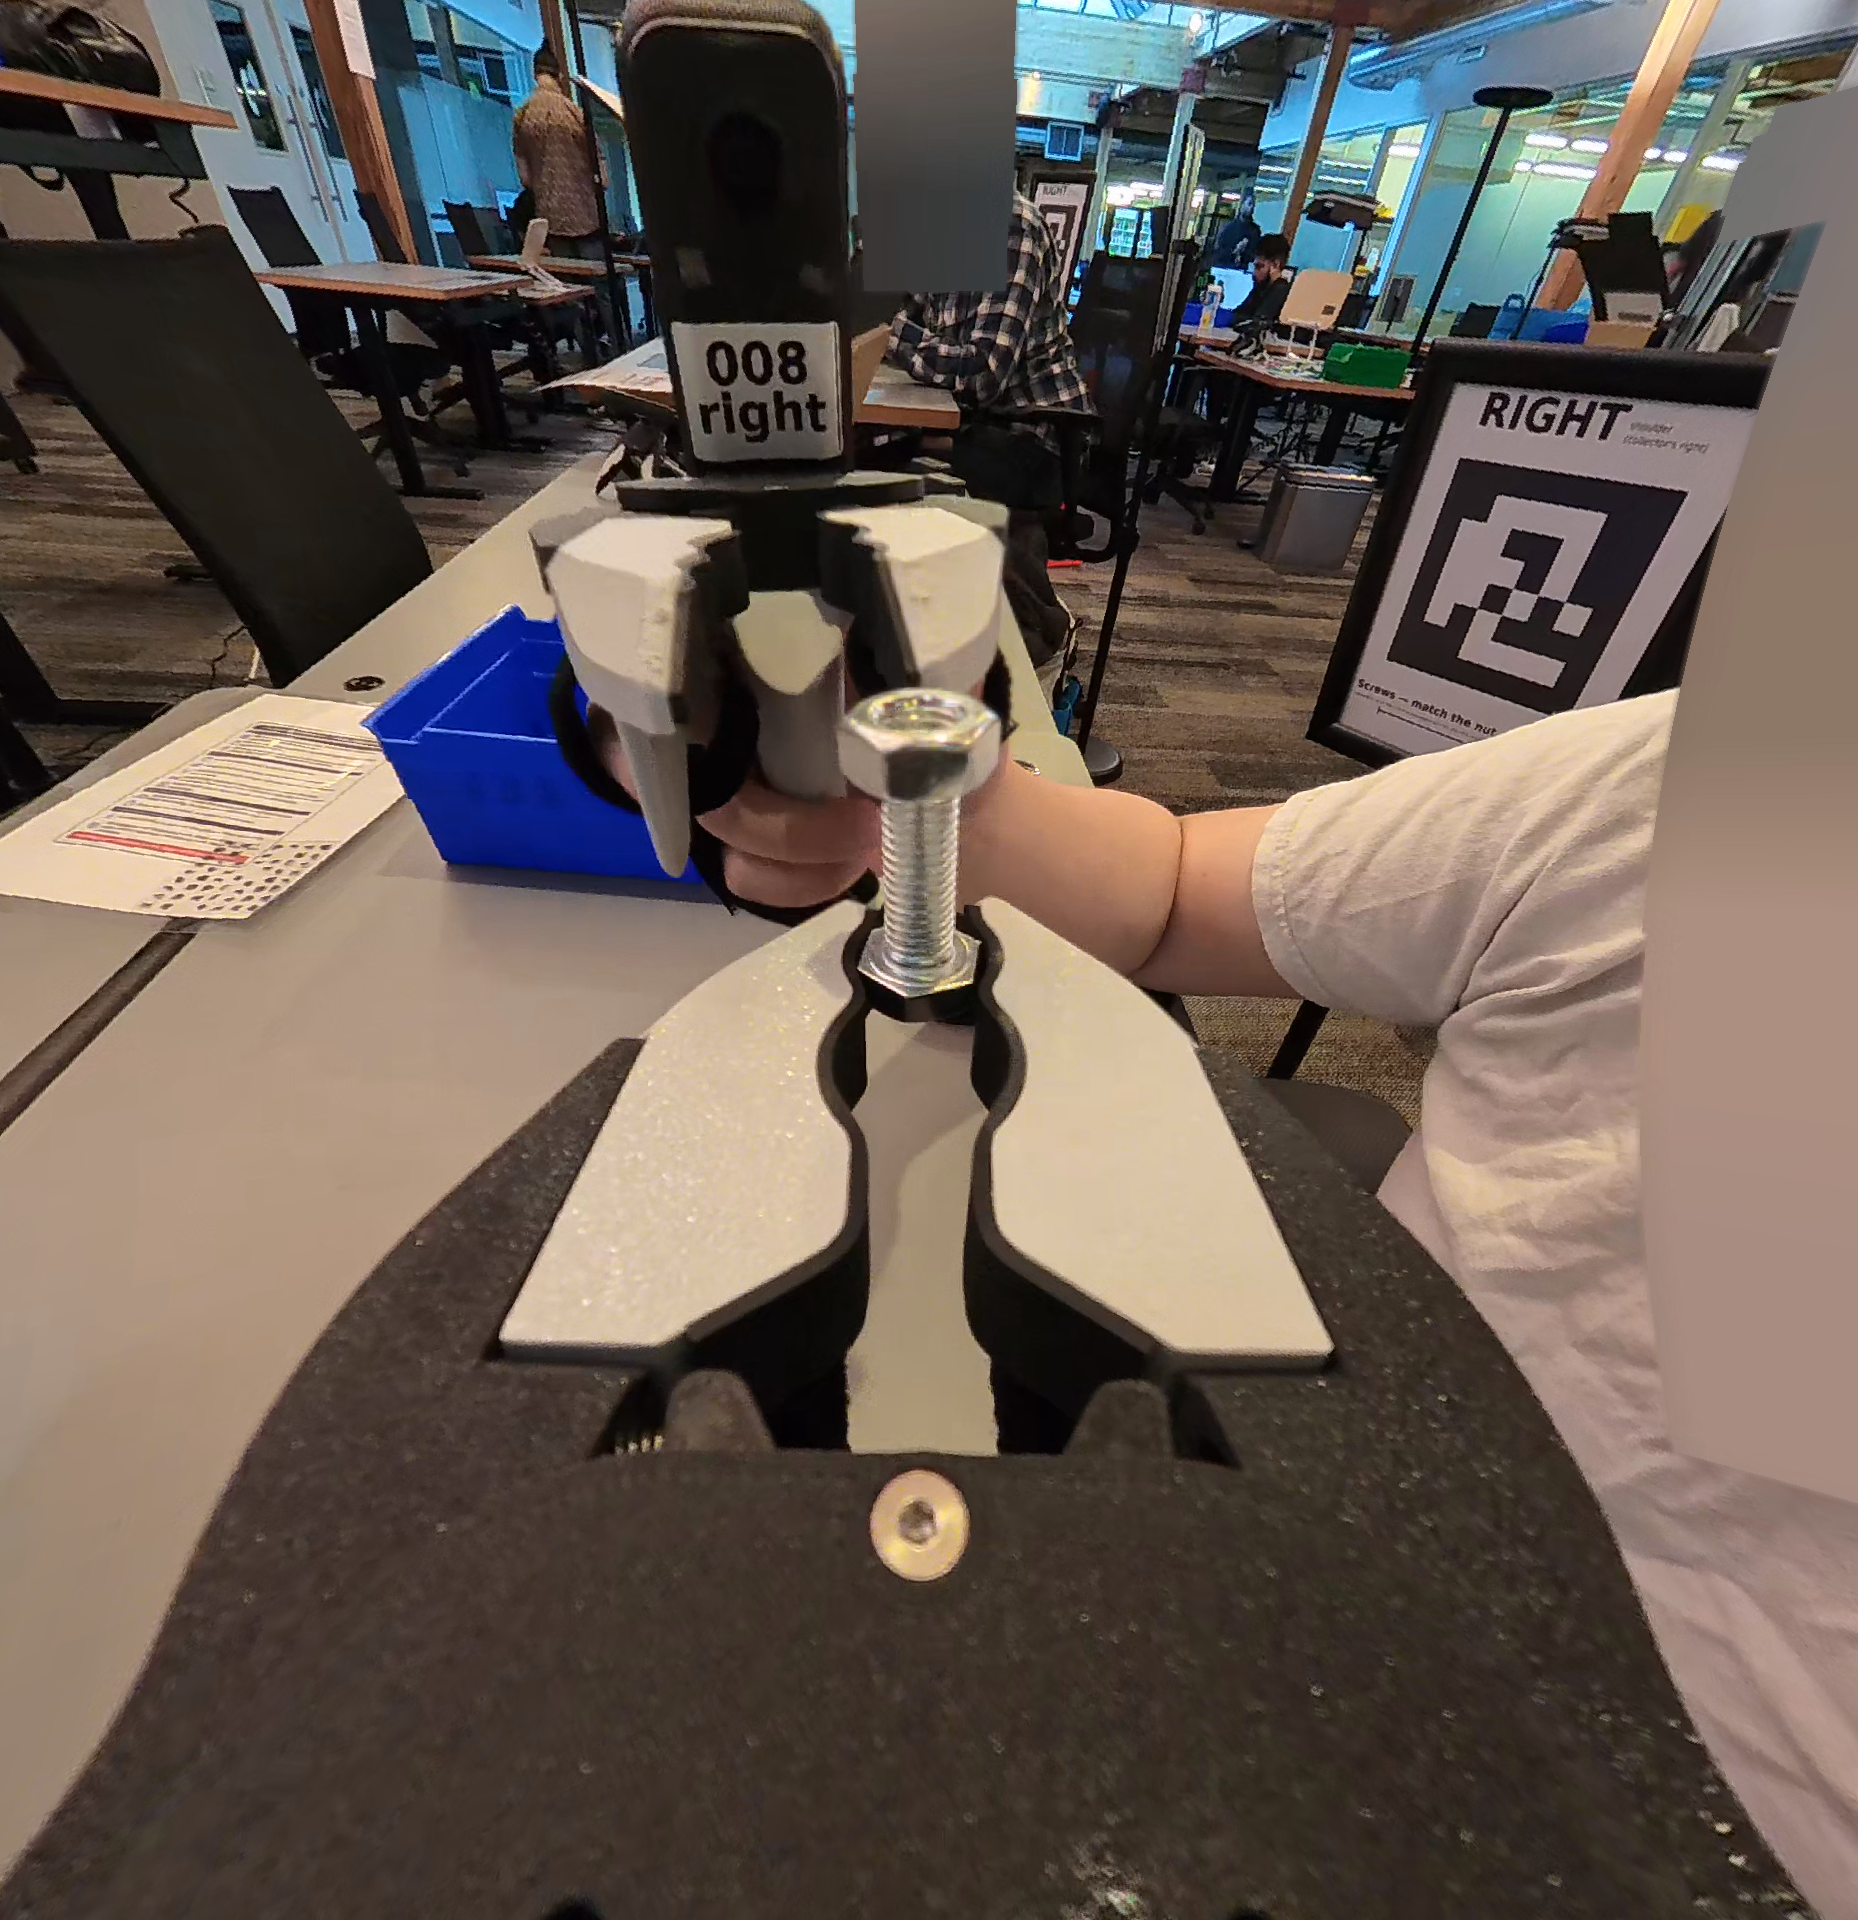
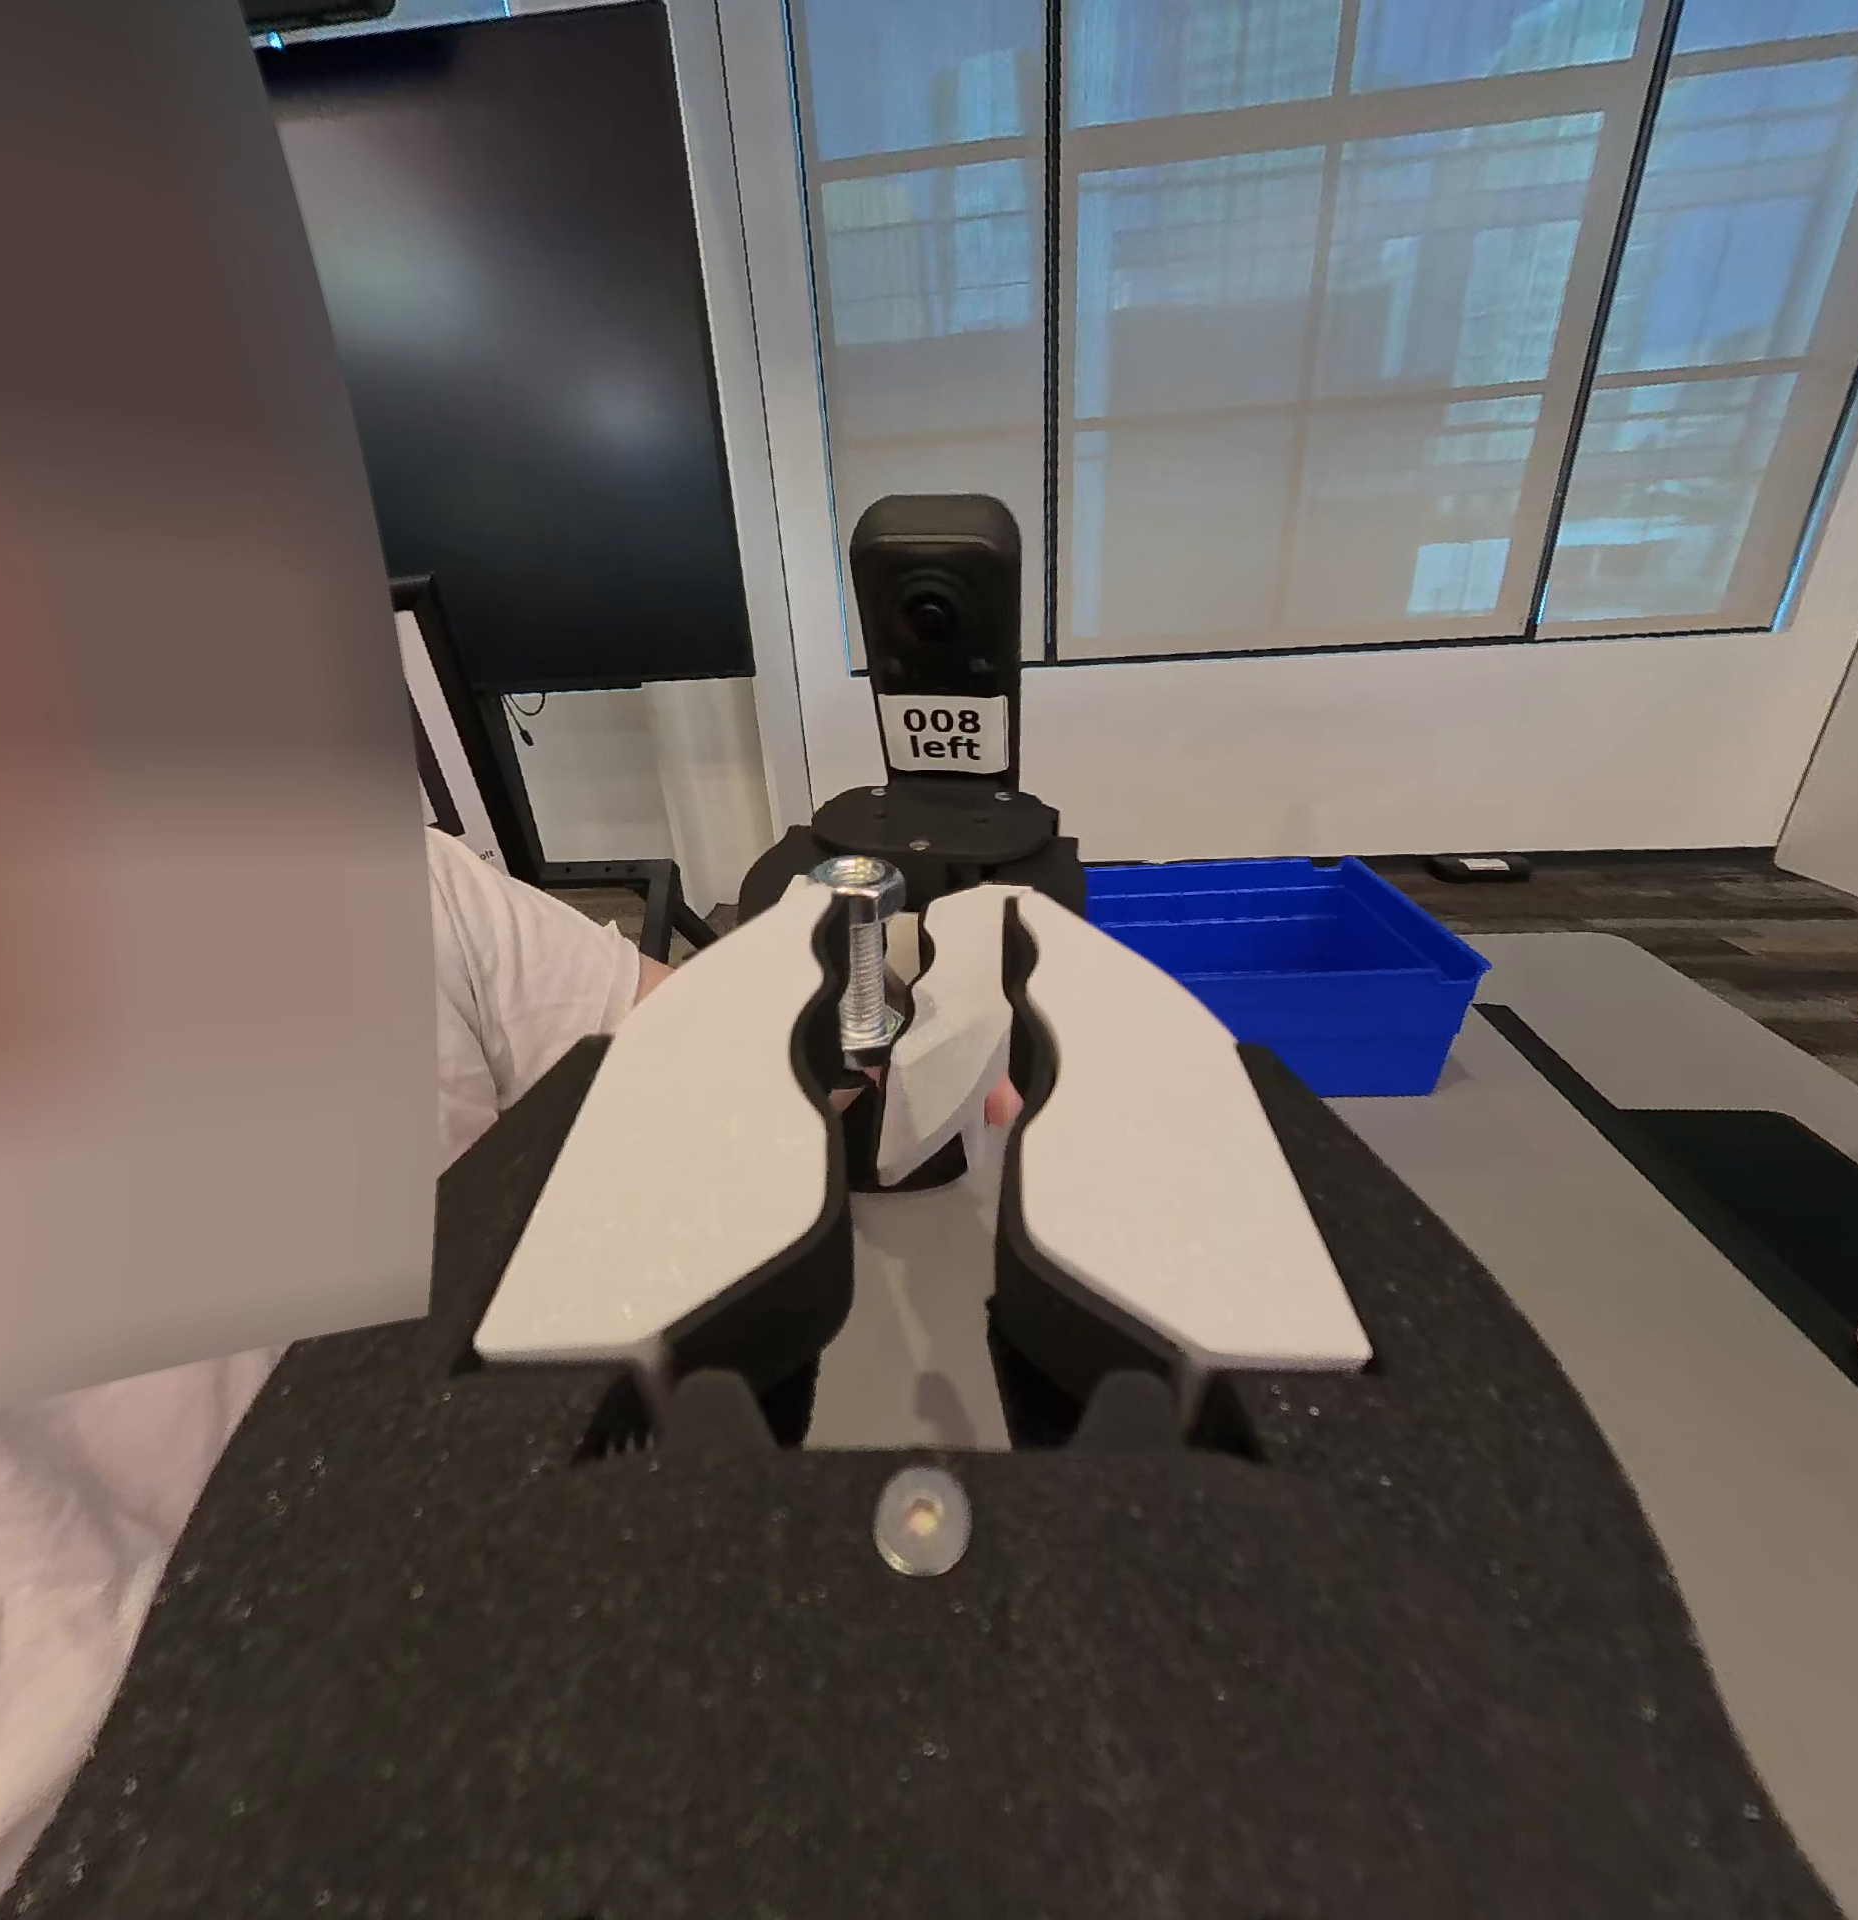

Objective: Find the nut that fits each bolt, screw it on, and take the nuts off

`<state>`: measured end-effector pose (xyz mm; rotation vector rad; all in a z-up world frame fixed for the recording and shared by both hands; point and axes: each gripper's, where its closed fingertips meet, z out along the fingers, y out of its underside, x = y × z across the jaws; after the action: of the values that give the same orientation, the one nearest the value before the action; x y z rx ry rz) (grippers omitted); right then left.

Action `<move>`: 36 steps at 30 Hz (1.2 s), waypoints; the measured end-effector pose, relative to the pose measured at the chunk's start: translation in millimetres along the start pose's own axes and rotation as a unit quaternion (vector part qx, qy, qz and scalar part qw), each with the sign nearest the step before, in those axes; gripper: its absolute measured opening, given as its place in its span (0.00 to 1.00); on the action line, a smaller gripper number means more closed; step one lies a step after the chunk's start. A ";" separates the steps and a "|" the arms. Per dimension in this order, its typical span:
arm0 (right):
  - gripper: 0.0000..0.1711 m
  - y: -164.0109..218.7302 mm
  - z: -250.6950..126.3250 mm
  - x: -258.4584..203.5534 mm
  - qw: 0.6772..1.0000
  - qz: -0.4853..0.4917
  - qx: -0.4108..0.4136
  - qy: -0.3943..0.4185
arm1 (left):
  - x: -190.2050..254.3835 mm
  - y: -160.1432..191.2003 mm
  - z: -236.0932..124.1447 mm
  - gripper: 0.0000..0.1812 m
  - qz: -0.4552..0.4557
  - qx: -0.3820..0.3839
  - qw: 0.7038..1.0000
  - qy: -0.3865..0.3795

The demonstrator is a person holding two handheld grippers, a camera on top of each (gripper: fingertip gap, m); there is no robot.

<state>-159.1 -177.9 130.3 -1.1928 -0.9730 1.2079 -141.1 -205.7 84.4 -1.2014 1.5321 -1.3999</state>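
An open-plan office with desks and chairs lies behind a grey table [image 1: 281, 1091]. Above the table stands the bright zinc-plated steel bolt [image 1: 917, 862], upright, with its threaded shank bare. Its lower hexagonal end, which appears to be the head, is pinched between the fingertips of the left gripper [image 1: 917, 930], whose jaws are drawn narrow around it. A silver hexagonal steel nut [image 1: 920, 743] sits on the very top of the thread, its bore showing from above.

The right gripper [image 2: 961, 935] faces the left one with its jaws wide and nothing in them. In its own view the bolt shows inside the gap, close to the finger on the left of that view, but whether the nut lies truly between the fingers or just in front of them cannot be told.

Beyond them are a blue plastic bin [image 1: 509, 769], a printed paper sheet [image 1: 208, 800] and a black-framed marker sign [image 1: 1527, 561].

The step in hand looks like turning the nut at the thread's end. Whether it is starting on or almost off is unclear. Next, the right jaws need to centre on the nut's flats and shut squarely. The right gripper then twists while the left holds the bolt steady.
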 end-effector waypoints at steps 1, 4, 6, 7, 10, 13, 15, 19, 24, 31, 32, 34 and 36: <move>0.16 -1.5 -0.3 -1.2 1.000 0.002 0.004 -0.004 | 0.1 0.4 0.4 0.08 0.002 -0.001 1.000 -0.001; 0.17 -2.2 3.2 -7.5 1.000 0.001 0.005 -0.015 | 0.9 1.5 1.8 0.08 0.002 -0.004 1.000 0.001; 0.18 1.4 7.1 -10.5 1.000 -0.004 -0.005 -0.017 | 1.2 1.8 2.1 0.08 0.002 -0.004 1.000 0.002; 0.18 3.1 8.6 -10.7 1.000 -0.005 -0.009 -0.015 | 1.5 1.8 2.1 0.08 0.002 -0.004 1.000 0.002; 0.19 5.7 9.3 -9.3 1.000 -0.005 -0.015 -0.014 | 2.5 1.4 2.2 0.08 0.004 -0.005 1.000 0.001; 0.18 3.8 5.4 -5.6 1.000 -0.002 -0.010 -0.010 | 1.4 0.2 0.9 0.08 0.000 -0.001 1.000 0.000; 0.16 2.0 1.8 -2.0 1.000 -0.003 -0.007 -0.003 | 0.9 -0.8 -0.4 0.08 0.000 0.001 1.000 0.000; 0.16 -4.5 -0.3 -5.9 1.000 0.008 0.010 -0.016 | 1.8 0.2 0.3 0.08 0.005 -0.003 1.000 0.000; 0.18 2.3 8.5 -13.2 1.000 0.002 -0.009 -0.022 | 2.6 1.5 1.9 0.08 0.003 -0.005 1.000 0.004; 0.17 3.3 4.7 -6.2 1.000 0.001 -0.013 -0.011 | 1.3 0.3 0.5 0.08 0.001 -0.002 1.000 0.001; 0.15 2.6 3.0 -4.1 1.000 0.002 -0.011 -0.007 | 0.9 -0.4 -0.2 0.08 -0.001 0.000 1.000 0.002; 0.16 0.5 0.0 -1.5 1.000 0.003 -0.007 -0.003 | 0.4 -0.8 -0.7 0.08 0.000 0.000 1.000 0.001; 0.16 -3.2 -1.0 -3.7 1.000 0.007 0.002 -0.008 | 0.5 0.0 -0.2 0.08 0.002 -0.002 1.000 0.000</move>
<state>-158.1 -181.5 133.6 -1.1891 -0.9756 1.2320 -141.4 -206.2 84.5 -1.2005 1.5378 -1.3938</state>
